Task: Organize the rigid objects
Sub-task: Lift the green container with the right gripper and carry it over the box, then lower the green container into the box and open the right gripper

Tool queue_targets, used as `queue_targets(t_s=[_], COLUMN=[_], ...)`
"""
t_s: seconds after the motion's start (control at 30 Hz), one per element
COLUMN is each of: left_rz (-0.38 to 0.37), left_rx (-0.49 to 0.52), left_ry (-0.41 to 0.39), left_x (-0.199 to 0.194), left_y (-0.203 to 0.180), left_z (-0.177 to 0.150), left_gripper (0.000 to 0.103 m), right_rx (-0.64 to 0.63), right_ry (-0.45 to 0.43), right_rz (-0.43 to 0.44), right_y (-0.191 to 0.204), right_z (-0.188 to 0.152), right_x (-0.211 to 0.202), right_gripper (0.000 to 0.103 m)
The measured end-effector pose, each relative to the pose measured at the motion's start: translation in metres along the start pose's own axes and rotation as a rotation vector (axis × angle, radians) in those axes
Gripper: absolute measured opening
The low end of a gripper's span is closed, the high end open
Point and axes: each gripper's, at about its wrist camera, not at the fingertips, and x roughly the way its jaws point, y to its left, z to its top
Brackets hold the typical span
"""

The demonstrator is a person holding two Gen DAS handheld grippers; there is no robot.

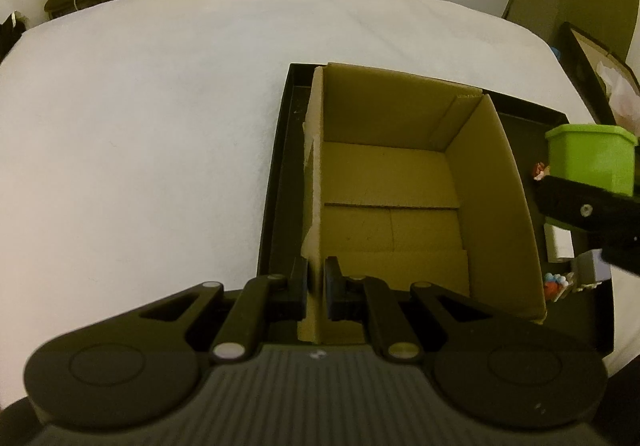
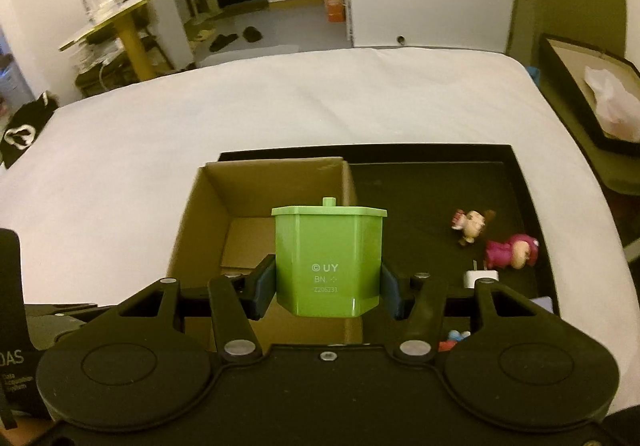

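Jaws of our left gripper point(image 1: 316, 288) pinch the cardboard box point(image 1: 400, 181) wall, while our right gripper point(image 2: 328, 288) clamps the green container point(image 2: 328, 258) above it.

Left gripper point(image 1: 316, 288), black with two fingers, clamped on the near-left wall of an open brown cardboard box point(image 1: 472, 185); pads pressed on both faces of the wall. Box sits in a shallow black rectangular tray point(image 1: 280, 173) on a white cloth-covered surface point(image 1: 140, 125). Box interior shows only its folded bottom flaps. At right, a bright green plastic container point(image 1: 588, 157) held by the black right gripper point(image 1: 576, 207), above the tray's right part. Small figurines point(image 1: 556, 286) lie near-right in the tray.
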Motion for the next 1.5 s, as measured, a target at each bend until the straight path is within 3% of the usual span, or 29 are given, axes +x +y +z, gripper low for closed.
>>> queue_targets(t_s=[0.43, 0.87, 1.27, 1.5], left_rz=[-0.042, -0.075, -0.075, -0.063], left_rx=[-0.048, -0.079, -0.092, -0.086], left_ry=[0.003, 0.026, 0.036, 0.034], left_x=[0.003, 0.011, 0.015, 0.016], left_y=[0.010, 0.020, 0.018, 0.015], left_z=[0.002, 0.007, 0.010, 0.010], left_gripper=[0.008, 0.008, 0.009, 0.009], right_rx=[-0.051, -0.079, -0.052, 0.040], right_ry=[-0.013, 0.043, 0.048, 0.055], right_rz=[0.063, 0.104, 0.162, 0.204], right_y=[0.022, 0.043, 0.048, 0.033], right_z=[0.005, 0.016, 0.021, 0.024], right_x=[0.021, 0.053, 0.060, 0.058], right_gripper=[0.052, 0.052, 0.053, 0.055])
